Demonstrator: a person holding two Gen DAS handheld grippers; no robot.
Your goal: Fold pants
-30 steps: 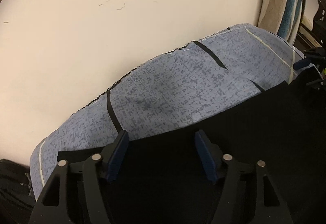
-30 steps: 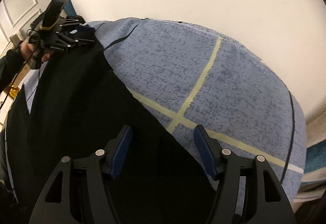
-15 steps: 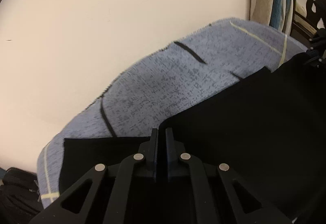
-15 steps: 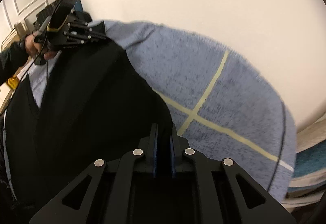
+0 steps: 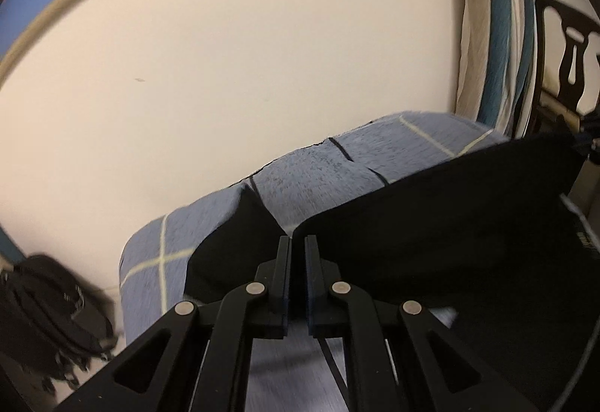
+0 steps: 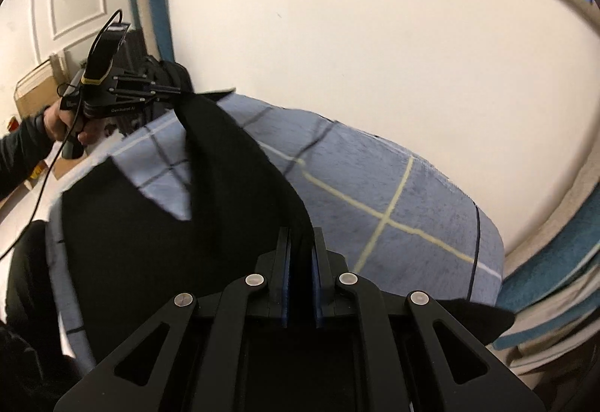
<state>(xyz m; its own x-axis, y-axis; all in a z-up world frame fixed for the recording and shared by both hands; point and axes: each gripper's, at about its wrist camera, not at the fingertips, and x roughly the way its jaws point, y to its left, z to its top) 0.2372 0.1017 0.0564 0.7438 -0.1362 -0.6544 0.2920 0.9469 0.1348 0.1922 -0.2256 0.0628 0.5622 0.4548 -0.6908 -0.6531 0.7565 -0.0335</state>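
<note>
right wrist: pants in right gripper

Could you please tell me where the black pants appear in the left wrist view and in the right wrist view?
Left wrist: black pants fill lower right, pinched by the left gripper.
Right wrist: pants spread lower left, an edge rising to the right gripper.
Shared landmark: blue checked blanket.
</note>
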